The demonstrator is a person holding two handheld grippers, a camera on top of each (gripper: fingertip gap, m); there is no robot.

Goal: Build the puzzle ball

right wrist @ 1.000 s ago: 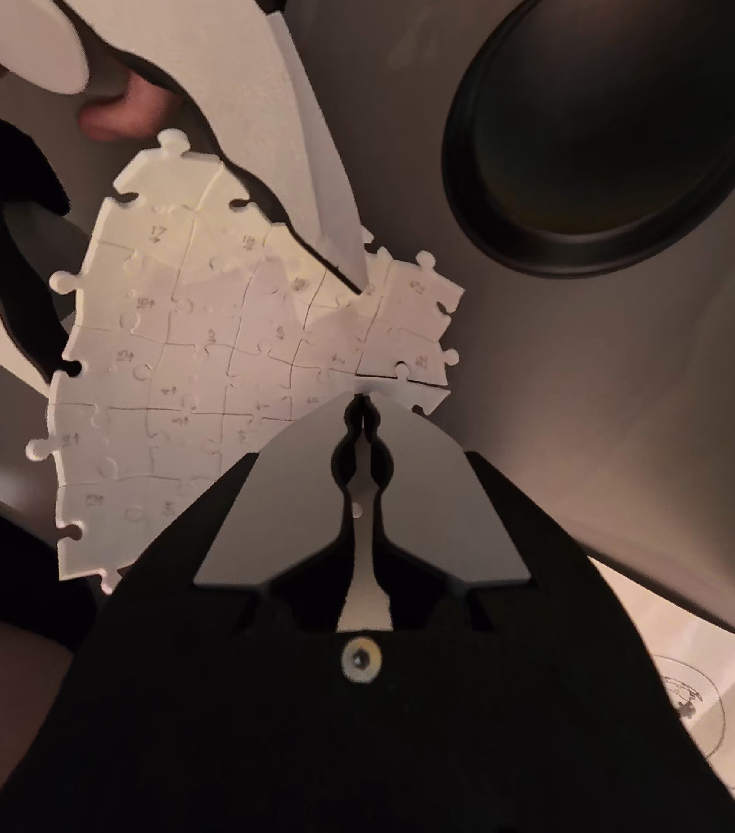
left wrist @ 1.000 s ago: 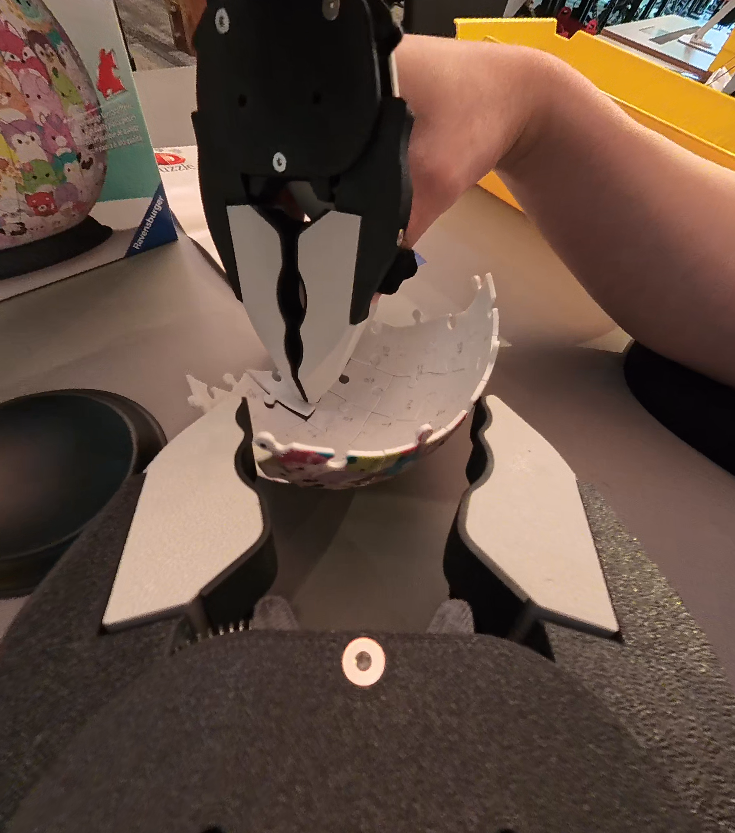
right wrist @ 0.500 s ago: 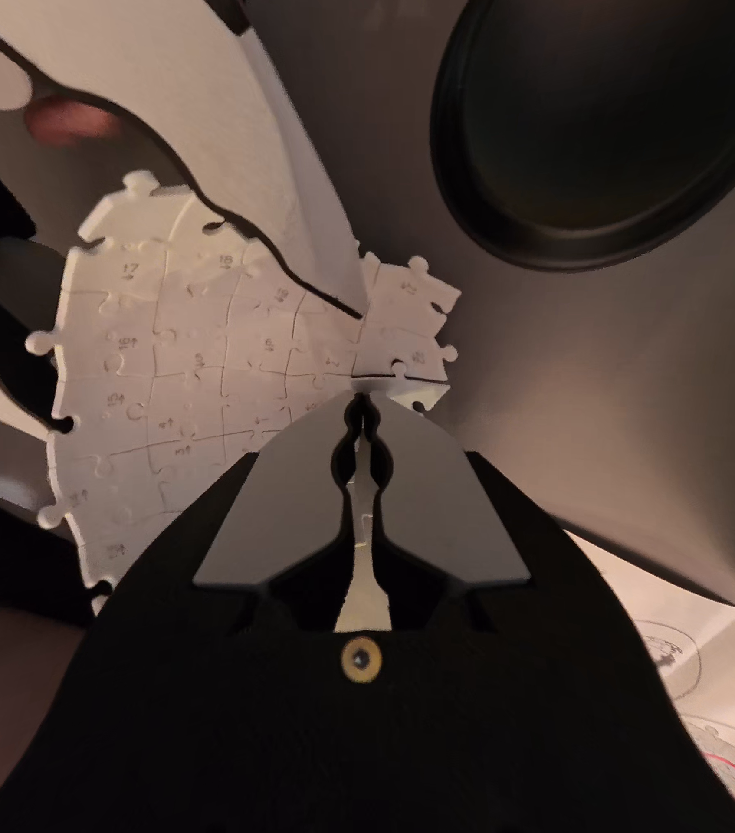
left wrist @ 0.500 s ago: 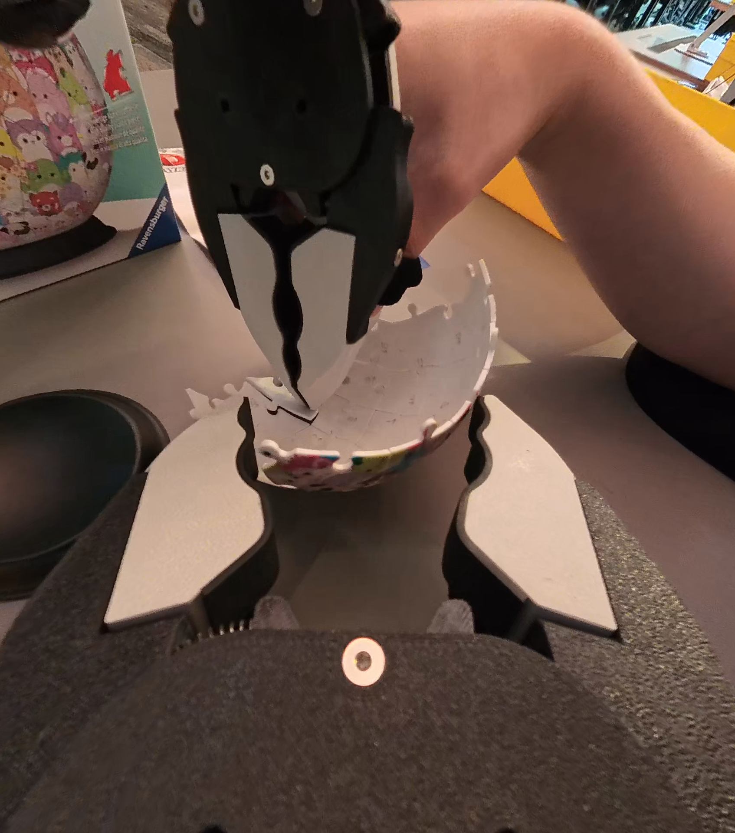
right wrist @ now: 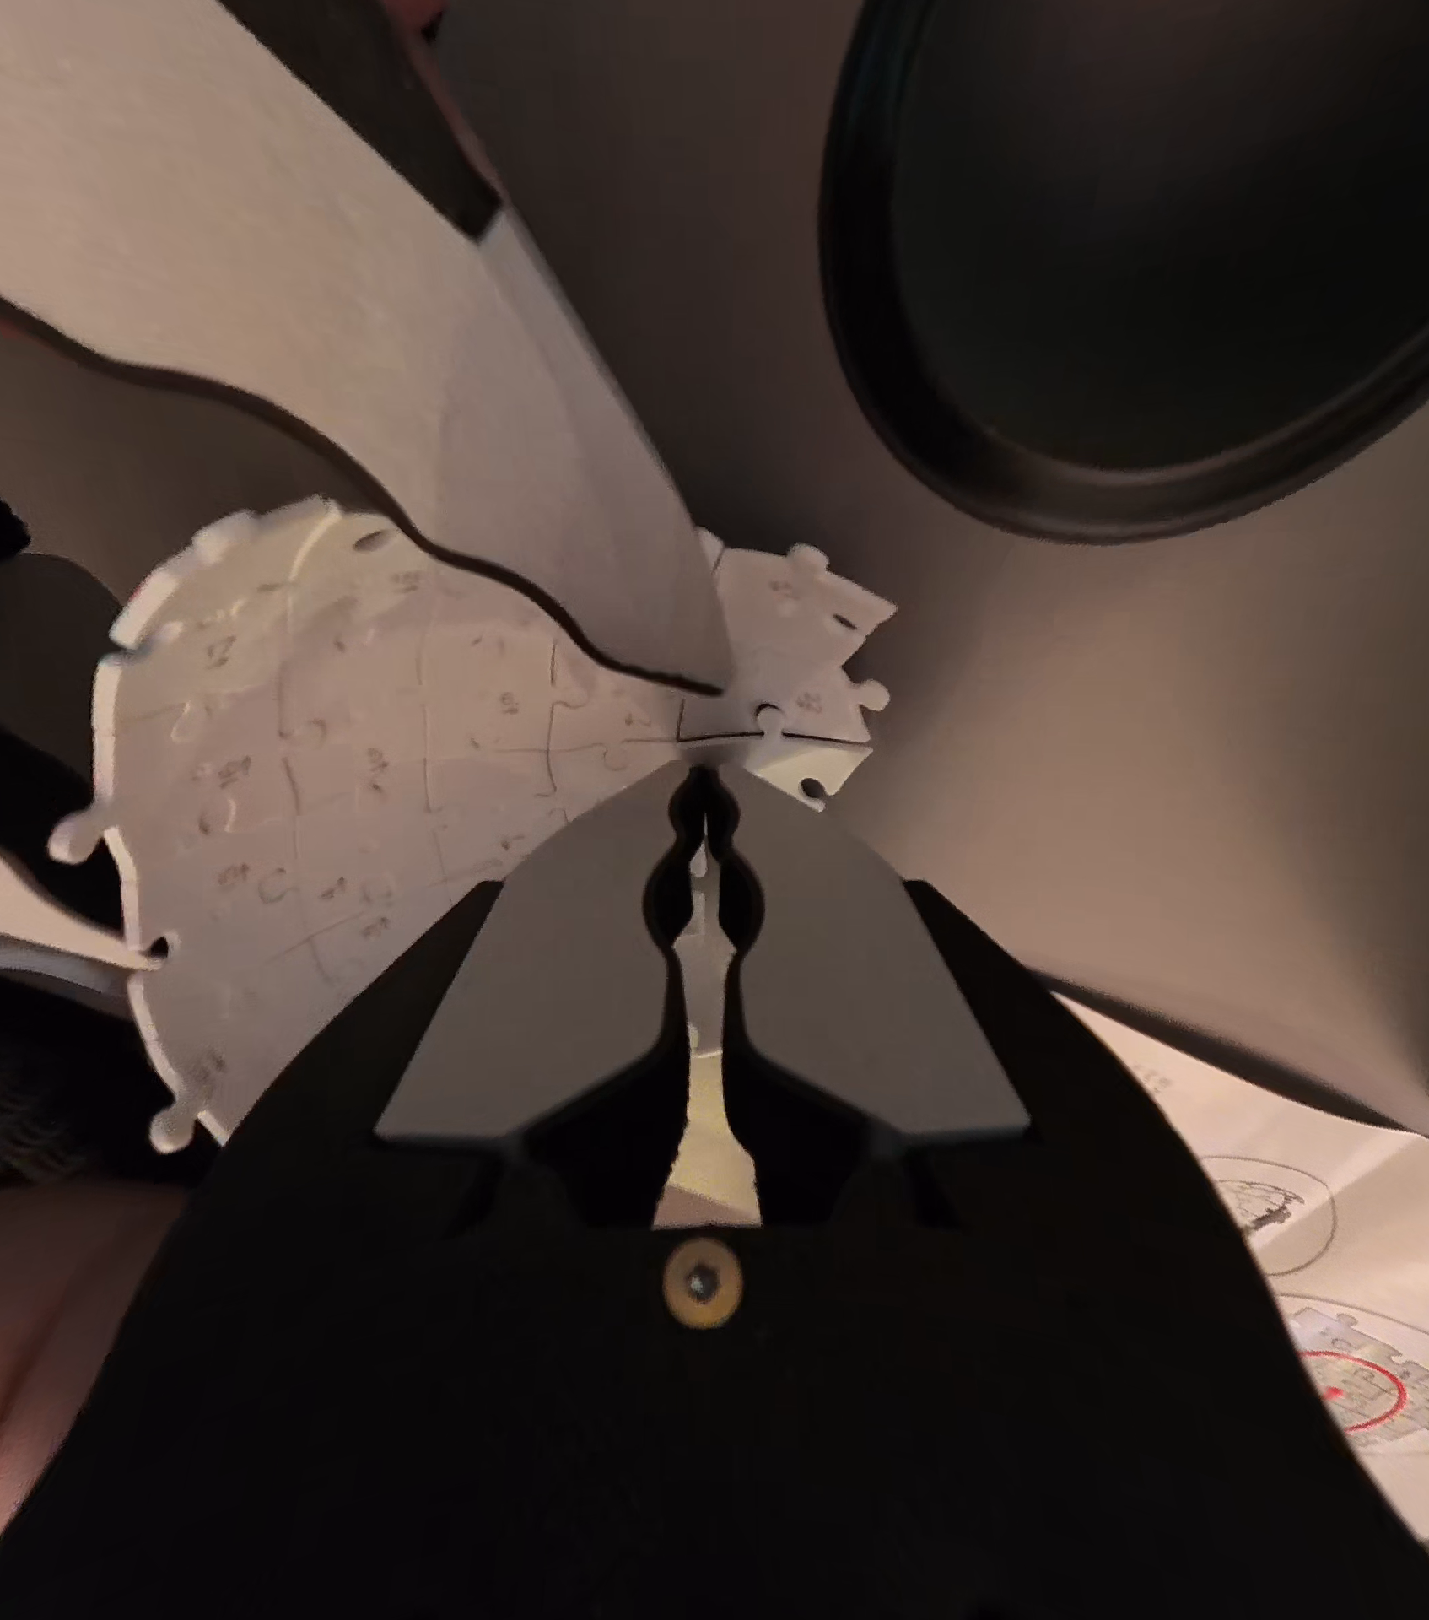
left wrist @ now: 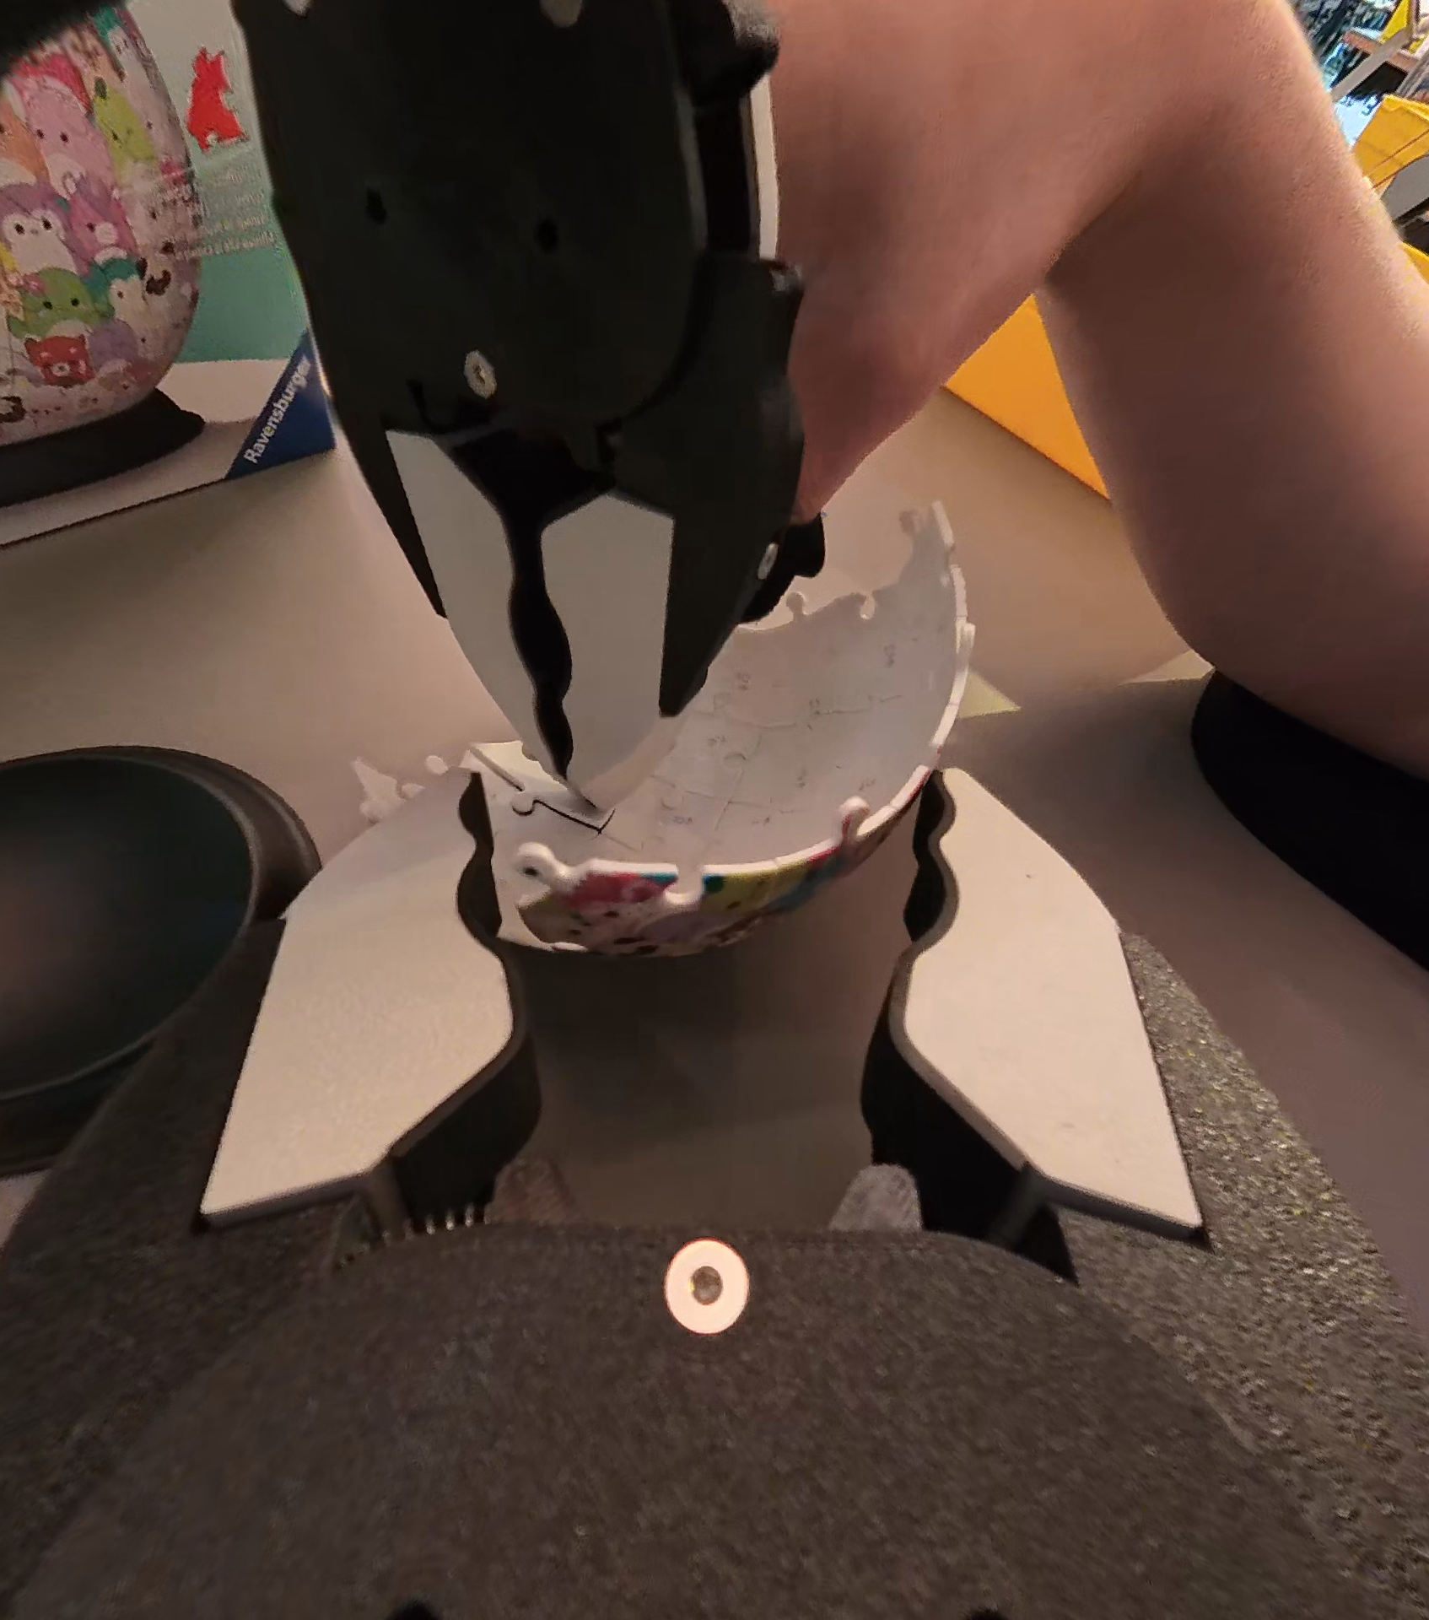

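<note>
Two hand-held grippers over grey tabletop [left wrist: 168,631]: left hand-held gripper [left wrist: 698,841] spread, bracketing the upward-facing puzzle shell [left wrist: 790,771]; right hand-held gripper [right wrist: 704,776] pinches a puzzle piece [right wrist: 698,947].

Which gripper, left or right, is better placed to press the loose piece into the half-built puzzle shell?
The right gripper: its shut fingers already touch the loose white puzzle piece at the curved white puzzle shell's rim. The left gripper is open around the shell, steadying it.
</note>
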